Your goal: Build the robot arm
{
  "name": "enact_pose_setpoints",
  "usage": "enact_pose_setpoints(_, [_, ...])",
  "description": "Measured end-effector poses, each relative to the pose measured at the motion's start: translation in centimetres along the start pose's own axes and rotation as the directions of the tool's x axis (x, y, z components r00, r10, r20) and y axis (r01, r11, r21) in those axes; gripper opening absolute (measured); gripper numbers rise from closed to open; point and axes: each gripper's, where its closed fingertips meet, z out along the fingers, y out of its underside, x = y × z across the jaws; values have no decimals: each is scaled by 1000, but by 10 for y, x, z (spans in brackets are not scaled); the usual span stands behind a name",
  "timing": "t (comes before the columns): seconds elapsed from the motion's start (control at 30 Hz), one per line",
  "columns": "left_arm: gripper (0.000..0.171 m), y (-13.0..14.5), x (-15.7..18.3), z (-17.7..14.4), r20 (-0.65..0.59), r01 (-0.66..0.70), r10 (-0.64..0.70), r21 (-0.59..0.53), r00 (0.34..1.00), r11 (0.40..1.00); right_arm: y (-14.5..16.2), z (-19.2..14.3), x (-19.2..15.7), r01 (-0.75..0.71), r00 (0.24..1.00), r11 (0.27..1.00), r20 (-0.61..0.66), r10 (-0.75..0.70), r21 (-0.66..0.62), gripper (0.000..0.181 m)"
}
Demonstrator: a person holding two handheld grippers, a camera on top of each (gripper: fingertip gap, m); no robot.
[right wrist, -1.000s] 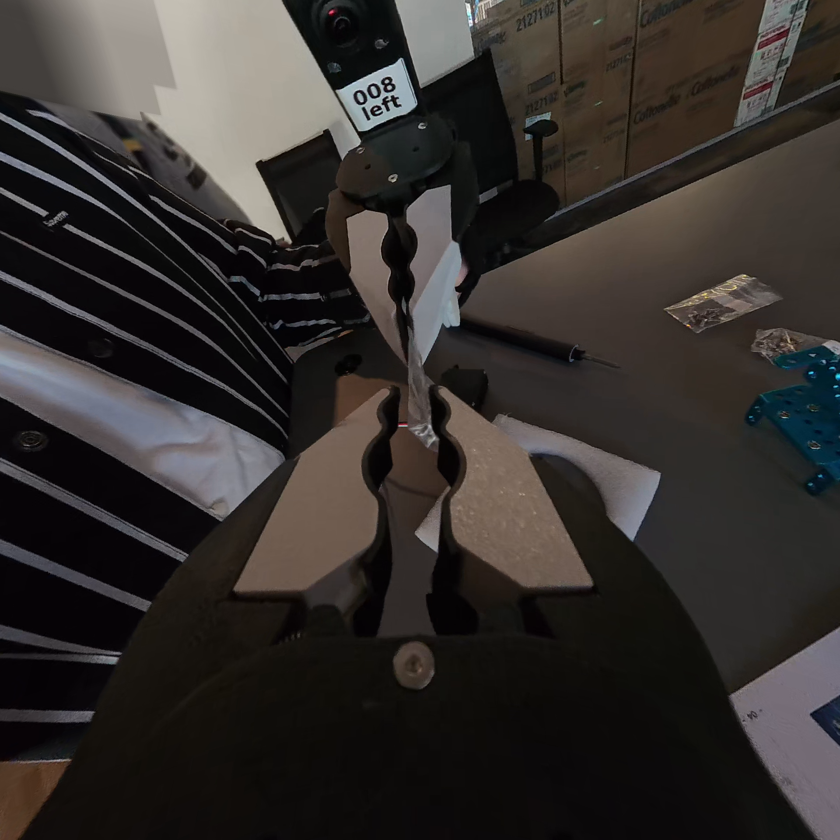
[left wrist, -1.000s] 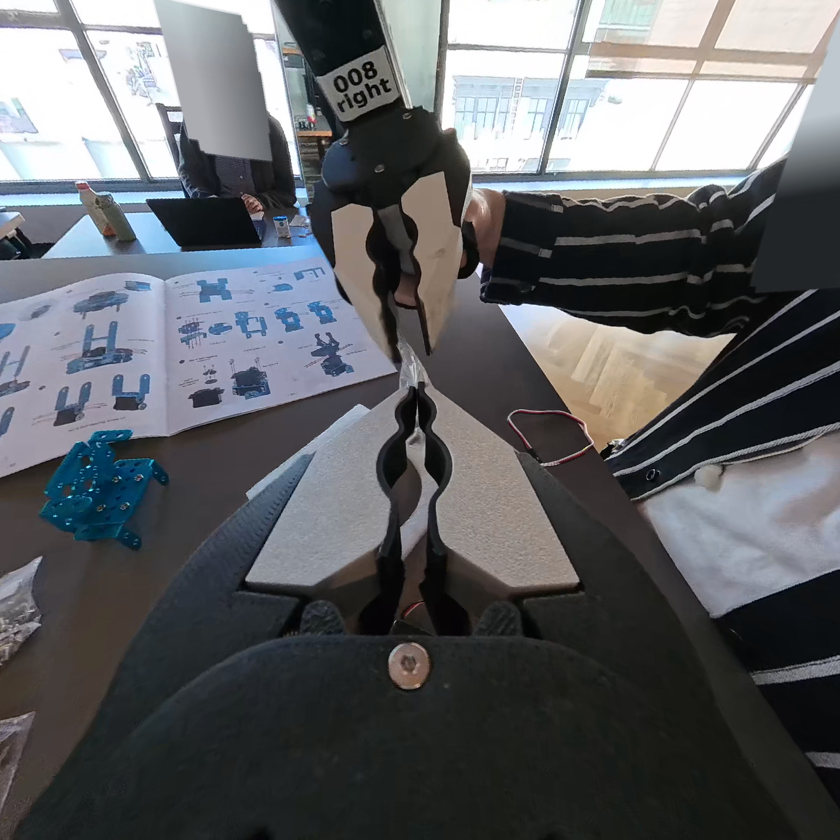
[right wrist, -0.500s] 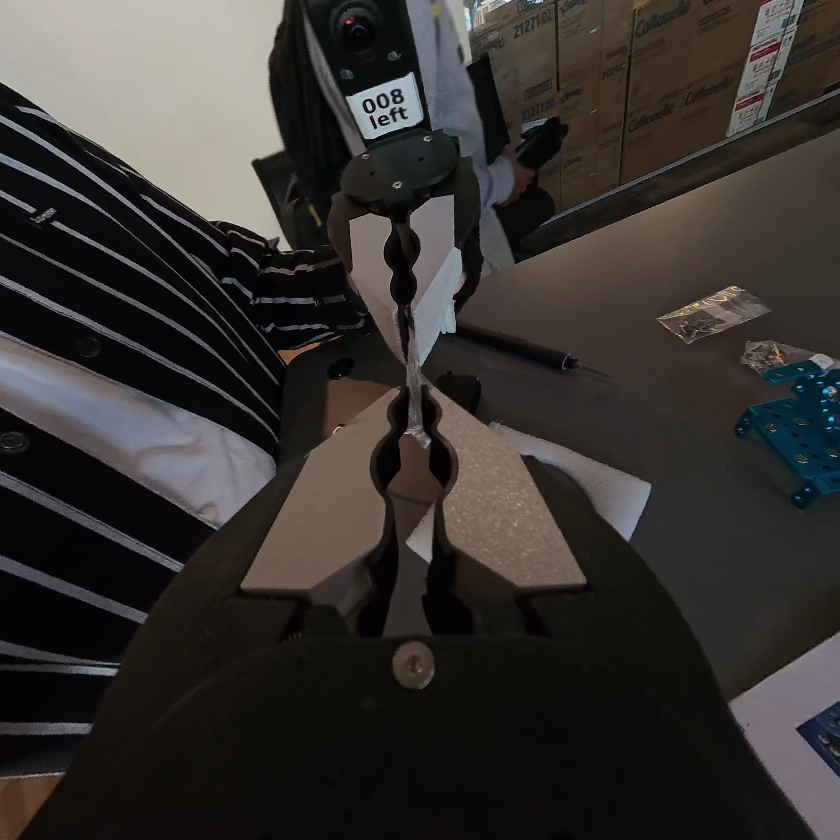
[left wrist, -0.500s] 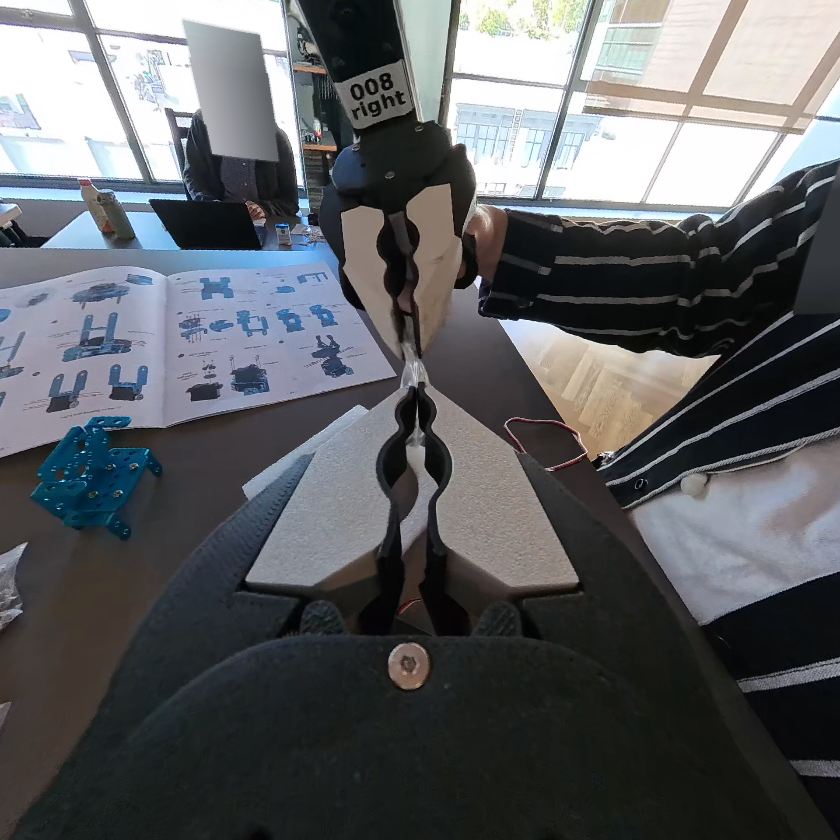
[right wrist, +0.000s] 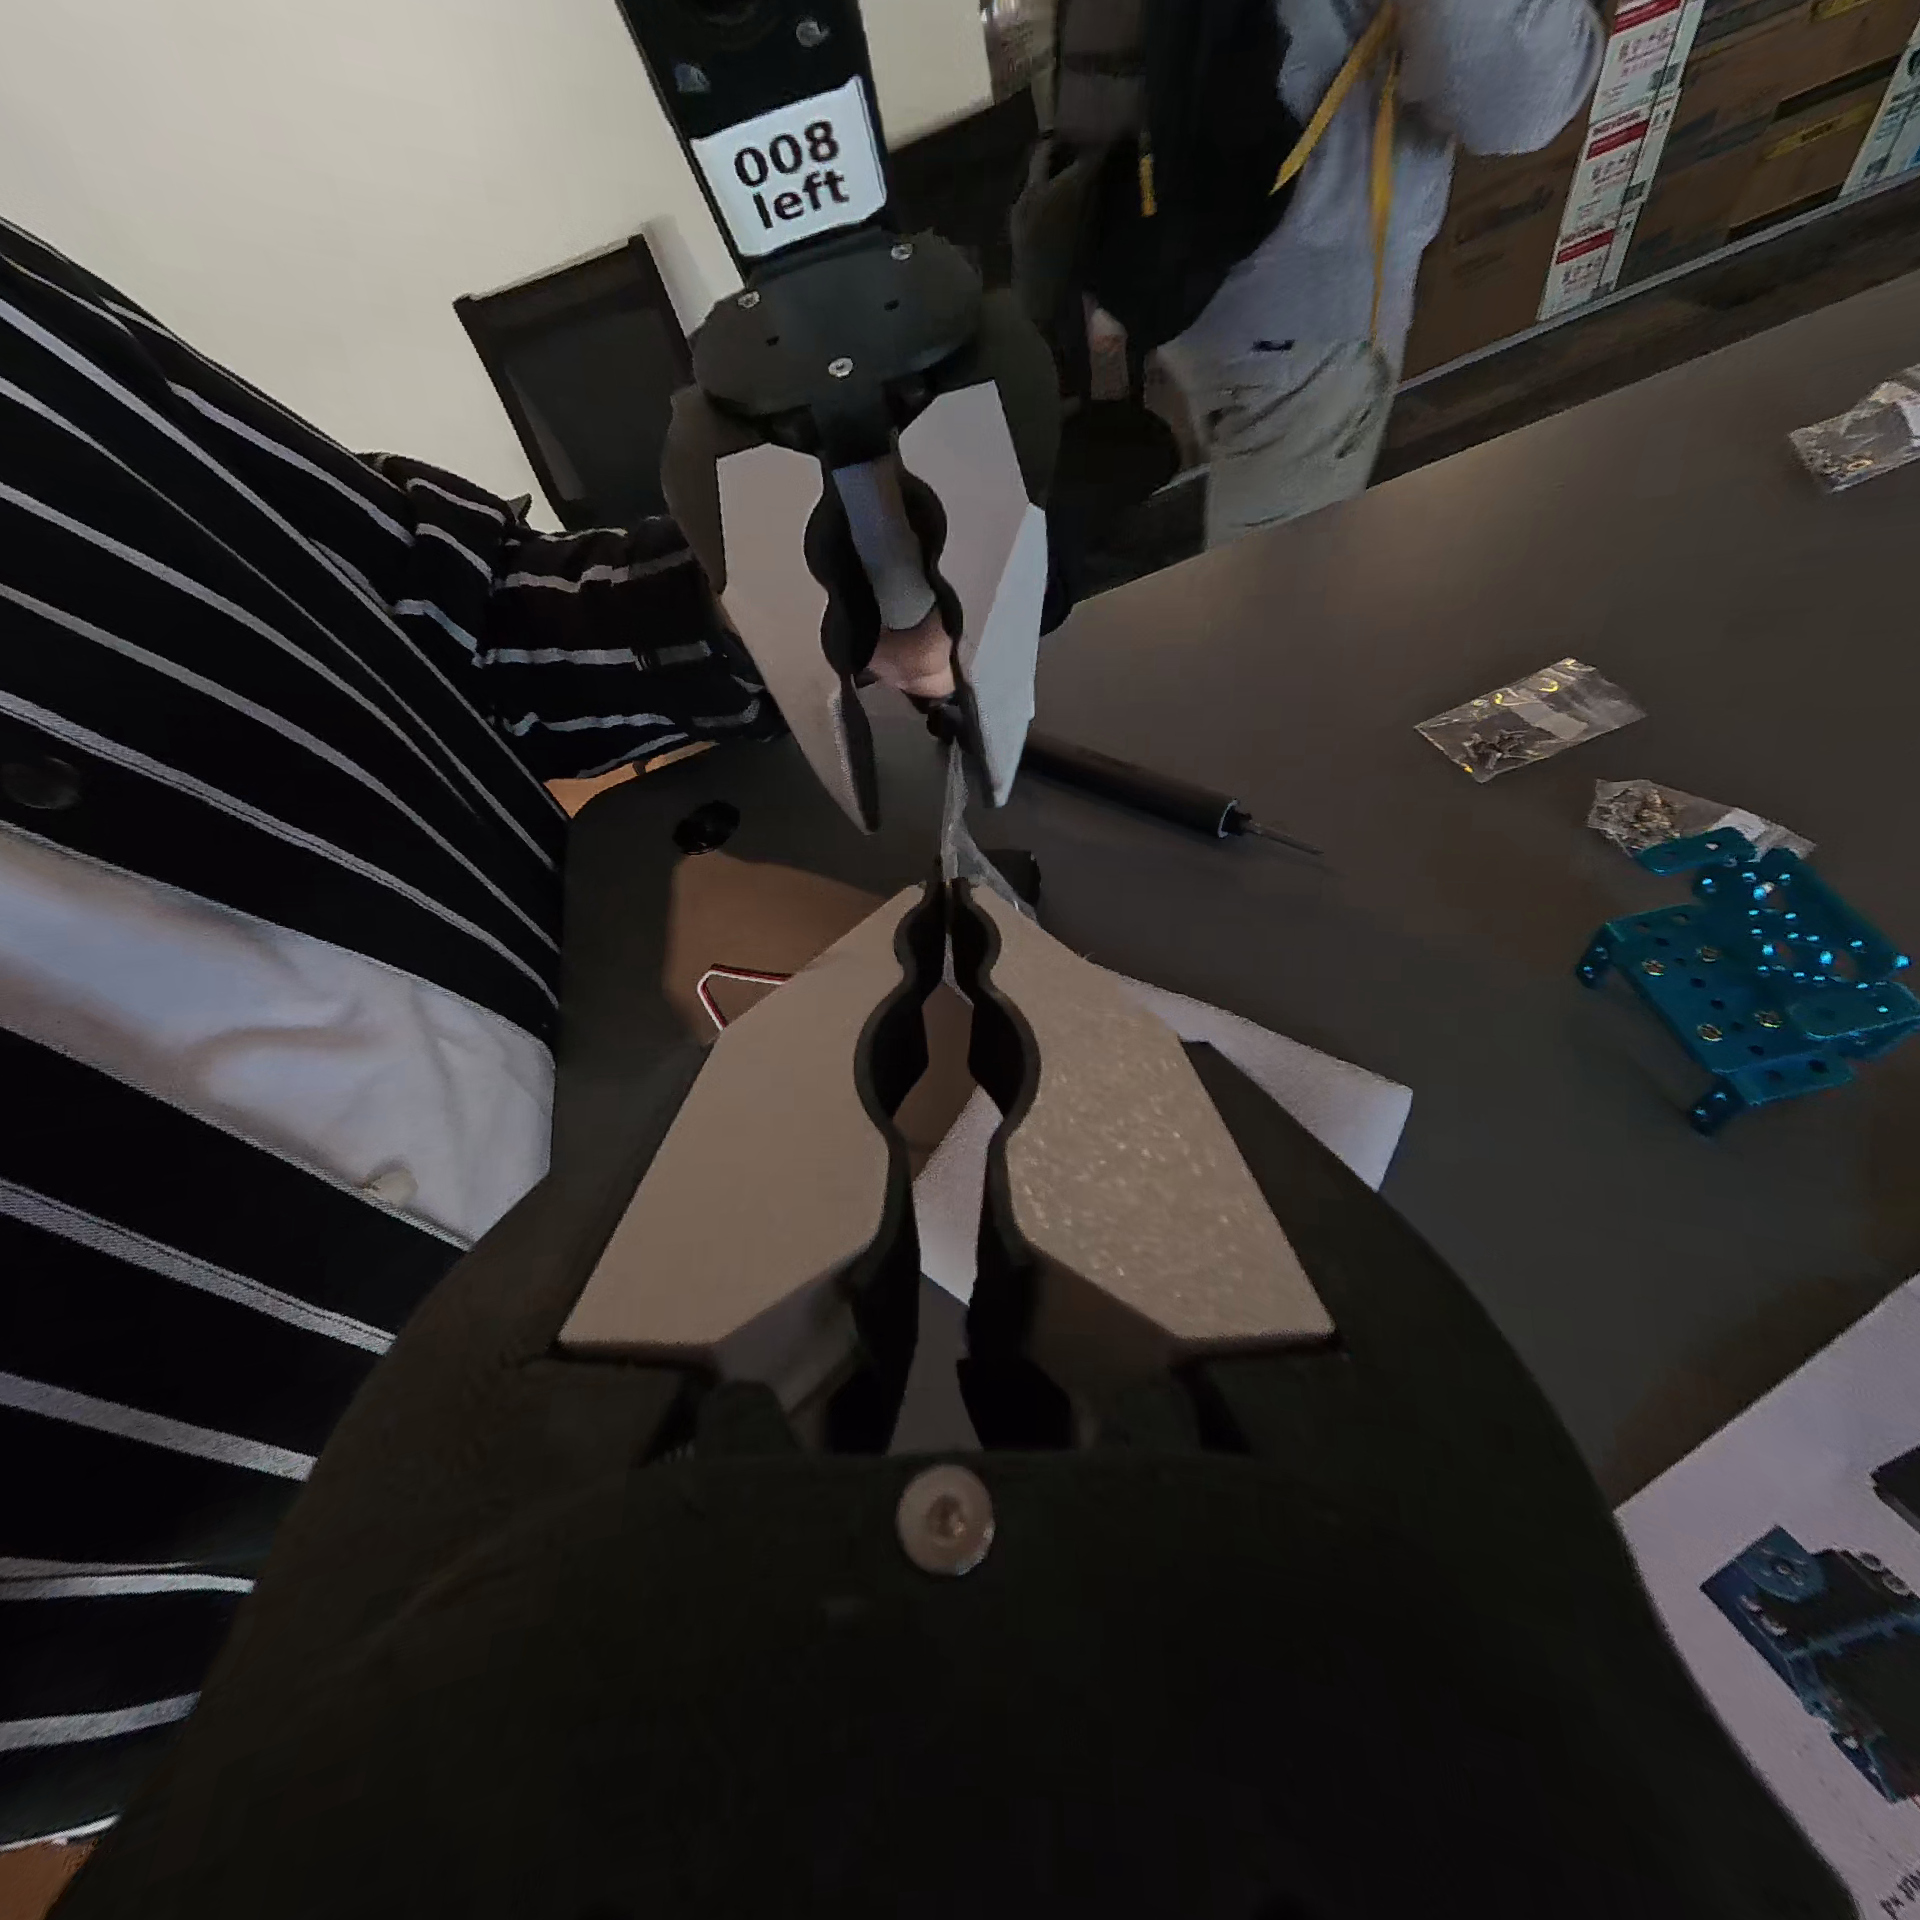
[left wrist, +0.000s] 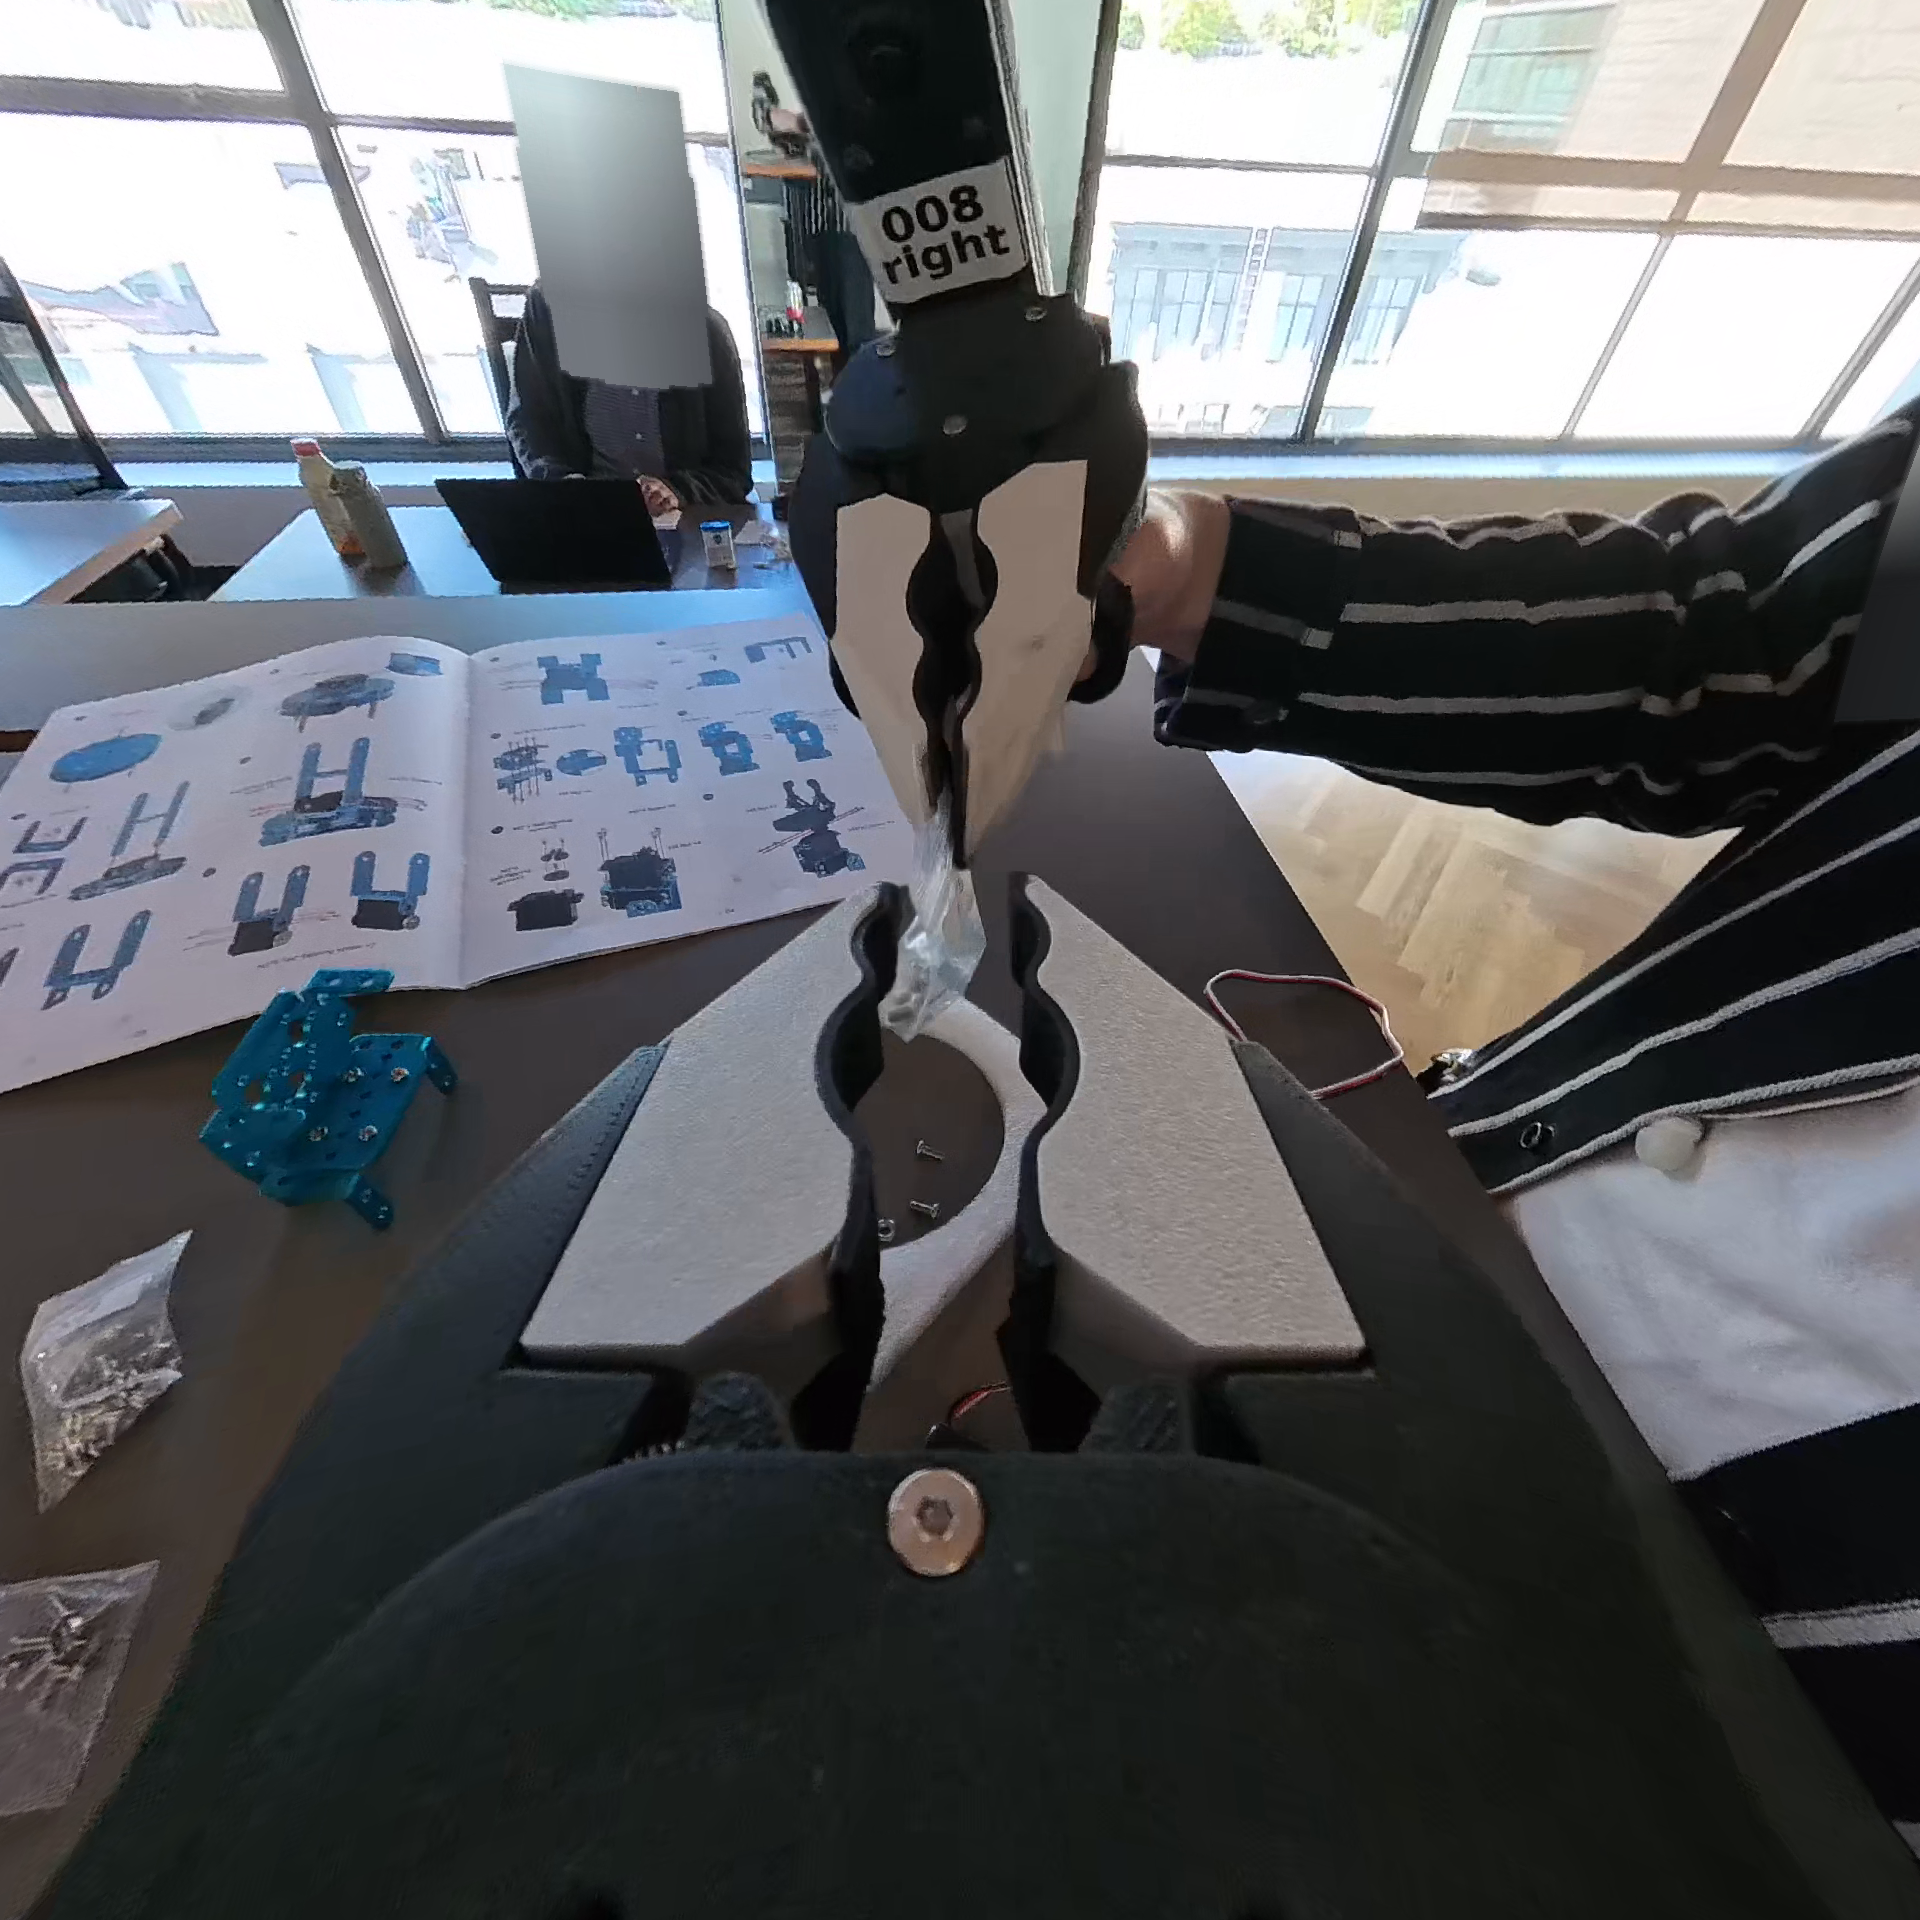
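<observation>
A small clear plastic bag [left wrist: 935, 940] hangs from my right gripper [left wrist: 951, 831], which is shut on the bag's top edge. My left gripper [left wrist: 951, 891] is open, with its fingertips on either side of the hanging bag and not gripping it. In the right wrist view my right gripper [right wrist: 948, 896] pinches the bag [right wrist: 961, 842], and the left gripper [right wrist: 928, 808] faces it with its jaws apart. Two small screws [left wrist: 925, 1150] lie on the dark table [left wrist: 623, 1039] inside a white foam piece [left wrist: 935, 1262] below the left fingers.
A blue metal bracket [left wrist: 312, 1091] and an open instruction manual [left wrist: 416, 810] lie to the left. Bags of screws [left wrist: 99, 1361] sit at the table's left edge. A black screwdriver [right wrist: 1132, 795] and a red-white wire [left wrist: 1299, 997] lie nearby. A person sits at a laptop [left wrist: 561, 540] beyond. The tips of both grippers are at nearly the same place.
My right gripper closed on the bag, then my left gripper opened and let go of it. The bag now hangs from the right gripper alone.
</observation>
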Motion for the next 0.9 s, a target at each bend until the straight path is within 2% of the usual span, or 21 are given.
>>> enact_pose_setpoints(0.2, [1,2,2,10,-26,-34,33,-63,999,997,0,2,-3,30,999,1000,-16,-30,-1,0])
enact_pose_setpoints(0.57, [0,8,3,14,-46,-38,33,-130,998,991,4,1,-2,-5,999,1000,-44,5,16,0])
enact_pose_setpoints(0.77, [0,5,3,12,-67,13,-20,-104,998,994,0,3,-4,-8,998,999,-56,11,51,6])
enact_pose_setpoints(0.8, [0,5,4,12,-74,14,-22,-102,997,995,1,3,-4,-16,998,999,-58,18,41,0])
enact_pose_setpoints(0.9, [0,4,6,13,-86,12,-20,-92,996,996,1,2,-6,5,998,999,-67,-3,39,0])
